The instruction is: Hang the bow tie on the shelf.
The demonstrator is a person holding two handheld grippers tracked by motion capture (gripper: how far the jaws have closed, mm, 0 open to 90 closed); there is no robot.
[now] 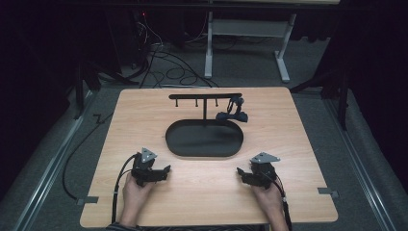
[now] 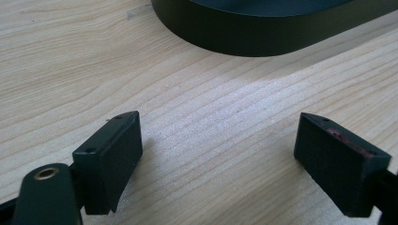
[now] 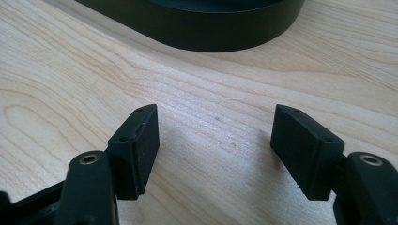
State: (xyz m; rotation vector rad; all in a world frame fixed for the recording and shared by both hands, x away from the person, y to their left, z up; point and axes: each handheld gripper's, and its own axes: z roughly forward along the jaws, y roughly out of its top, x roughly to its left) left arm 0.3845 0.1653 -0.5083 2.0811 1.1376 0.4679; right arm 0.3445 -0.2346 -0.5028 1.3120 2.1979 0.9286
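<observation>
2 grippers, left [image 1: 166,169] and right [image 1: 239,171], rested released, flanking the near rim of the oval black tray [image 1: 204,153], whose long axis ran crosswise, equally near both.

Grey carpet floor [image 1: 327,72] with tangled cables [image 1: 163,67], white desk frame [image 1: 250,29], dark surroundings.
</observation>
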